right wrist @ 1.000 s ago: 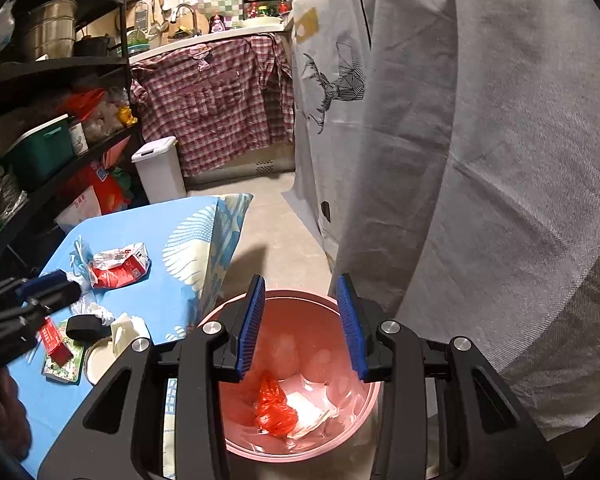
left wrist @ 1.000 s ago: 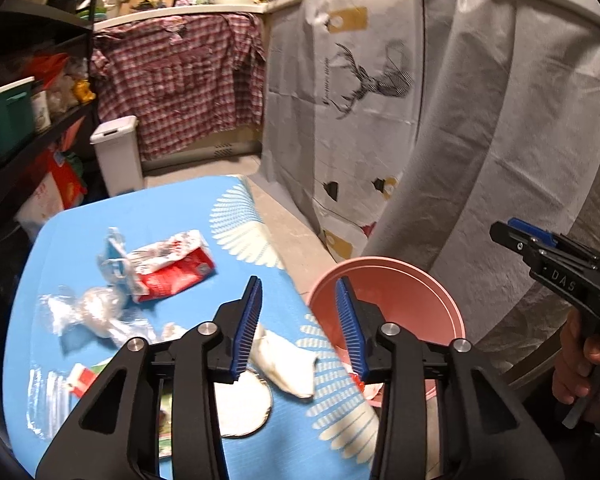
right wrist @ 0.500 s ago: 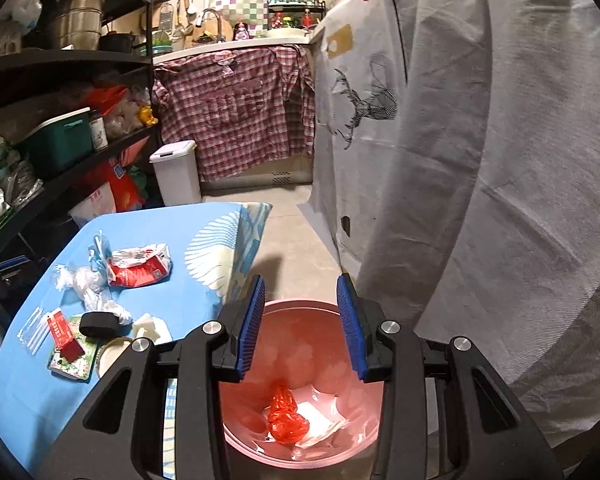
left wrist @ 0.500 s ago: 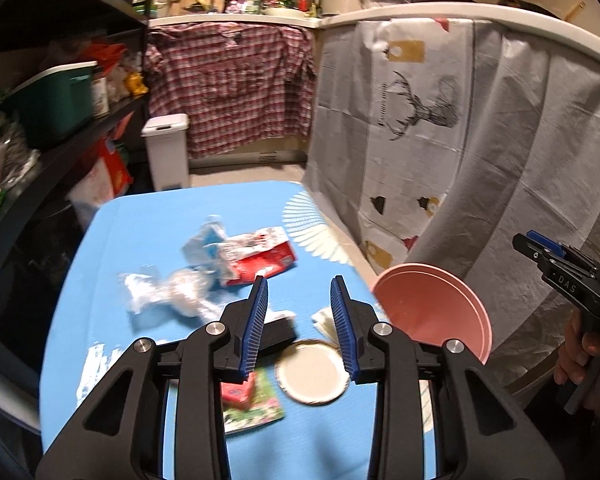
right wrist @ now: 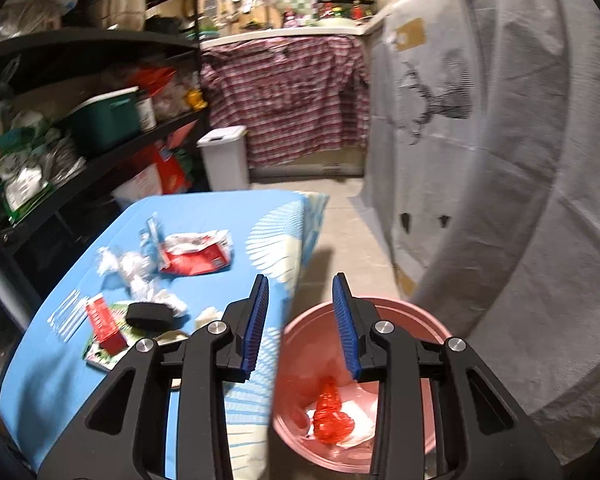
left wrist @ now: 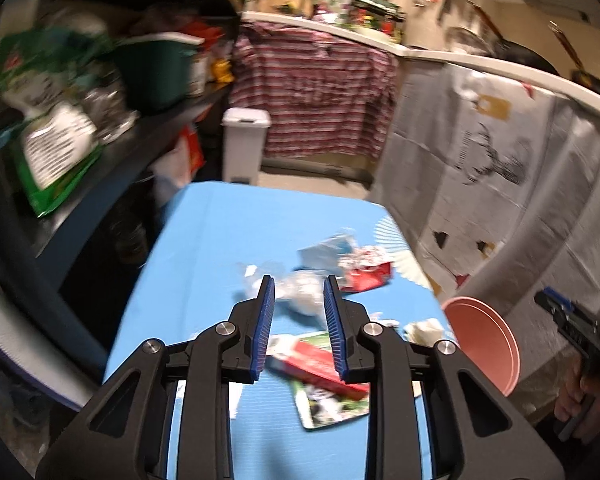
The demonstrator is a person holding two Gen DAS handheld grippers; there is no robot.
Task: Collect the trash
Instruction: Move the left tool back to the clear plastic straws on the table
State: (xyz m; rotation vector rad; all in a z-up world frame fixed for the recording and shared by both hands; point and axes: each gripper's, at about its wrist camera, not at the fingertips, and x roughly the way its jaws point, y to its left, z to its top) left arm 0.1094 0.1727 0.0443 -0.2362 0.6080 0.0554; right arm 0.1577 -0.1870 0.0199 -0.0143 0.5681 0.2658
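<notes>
Trash lies on the blue table [left wrist: 220, 240]: a red-and-white wrapper [left wrist: 366, 270] [right wrist: 198, 254], crumpled clear plastic [left wrist: 300, 292] [right wrist: 134, 270], a red box [left wrist: 320, 362] [right wrist: 104, 322] on a green leaflet, a black object [right wrist: 148, 316] and white scraps. My left gripper [left wrist: 298, 330] is open and empty above the table's near part. My right gripper [right wrist: 300, 328] is open and empty above the pink bin [right wrist: 400, 320] [left wrist: 484, 344], which holds red plastic [right wrist: 332, 420] and white paper.
A black shelf unit [right wrist: 80, 120] with boxes and bags runs along the table's left side. A white lidded bin [left wrist: 244, 144] stands on the floor beyond. Grey deer-print cloth [right wrist: 480, 140] hangs at the right. Bare floor [right wrist: 352, 236] lies between table and cloth.
My left gripper has swung left from the bin's side over the table's trash, the view now blurred. My right gripper has stayed over the bin, shifting slightly left; both remain open.
</notes>
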